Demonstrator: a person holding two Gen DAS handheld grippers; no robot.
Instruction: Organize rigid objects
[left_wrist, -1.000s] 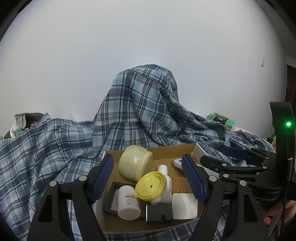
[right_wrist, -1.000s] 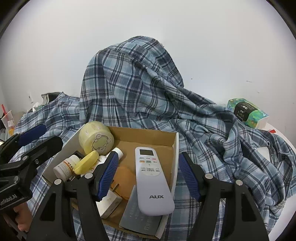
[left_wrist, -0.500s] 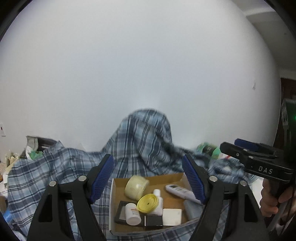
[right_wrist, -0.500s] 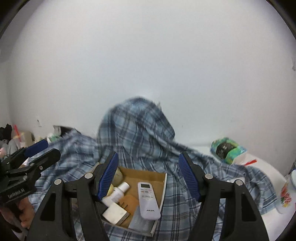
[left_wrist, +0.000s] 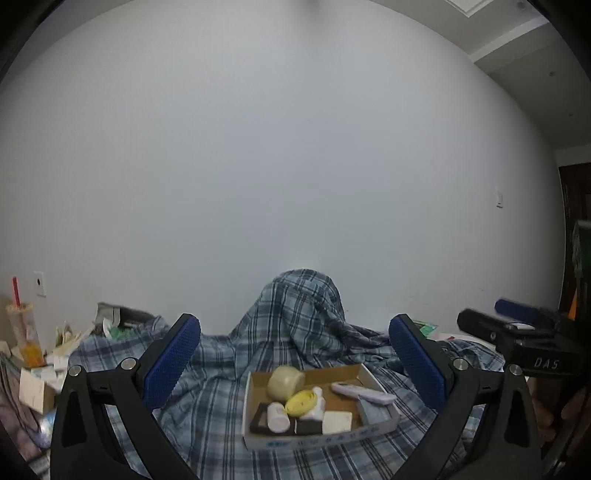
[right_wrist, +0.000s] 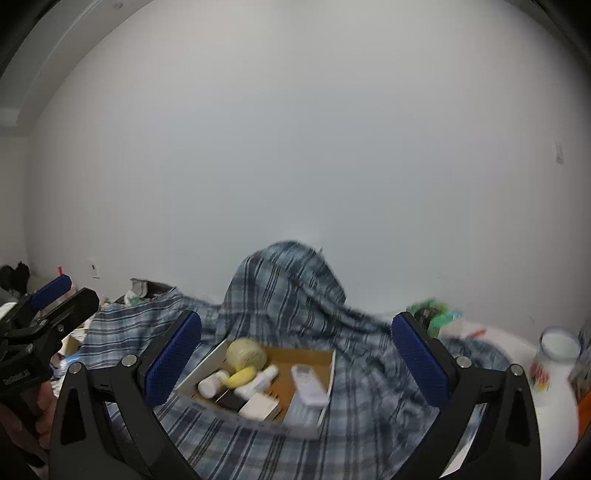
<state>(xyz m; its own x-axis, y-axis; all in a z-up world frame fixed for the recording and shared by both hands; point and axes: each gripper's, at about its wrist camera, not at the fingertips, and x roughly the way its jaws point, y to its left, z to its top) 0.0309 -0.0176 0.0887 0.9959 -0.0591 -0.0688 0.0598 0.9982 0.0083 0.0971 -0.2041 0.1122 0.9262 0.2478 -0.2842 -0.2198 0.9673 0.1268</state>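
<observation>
A shallow cardboard box (left_wrist: 317, 439) (right_wrist: 255, 421) lies on a blue plaid cloth (left_wrist: 207, 398) (right_wrist: 369, 387). Inside are a cream round jar (left_wrist: 285, 378) (right_wrist: 246, 352), a yellow lid (left_wrist: 303, 401), a white pill bottle (left_wrist: 277, 417) (right_wrist: 213, 383), a white remote (left_wrist: 364, 392) (right_wrist: 309, 384), a white block (left_wrist: 337, 422) and dark flat items. My left gripper (left_wrist: 295, 365) hovers well back from the box, jaws opening wide with nothing between them. My right gripper (right_wrist: 295, 365) stands likewise, jaws opening and empty. Each gripper shows at the edge of the other's view.
The plaid cloth rises in a hump (left_wrist: 303, 306) against a white wall. Clutter and a drink cup with a red straw (left_wrist: 24, 328) sit at the left. A green packet (right_wrist: 436, 314) and a white tub (right_wrist: 556, 354) stand on the right.
Both grippers have pulled back and up from the box, which now looks far smaller. Both pairs of jaws have spread wider. The box contents have not moved.
</observation>
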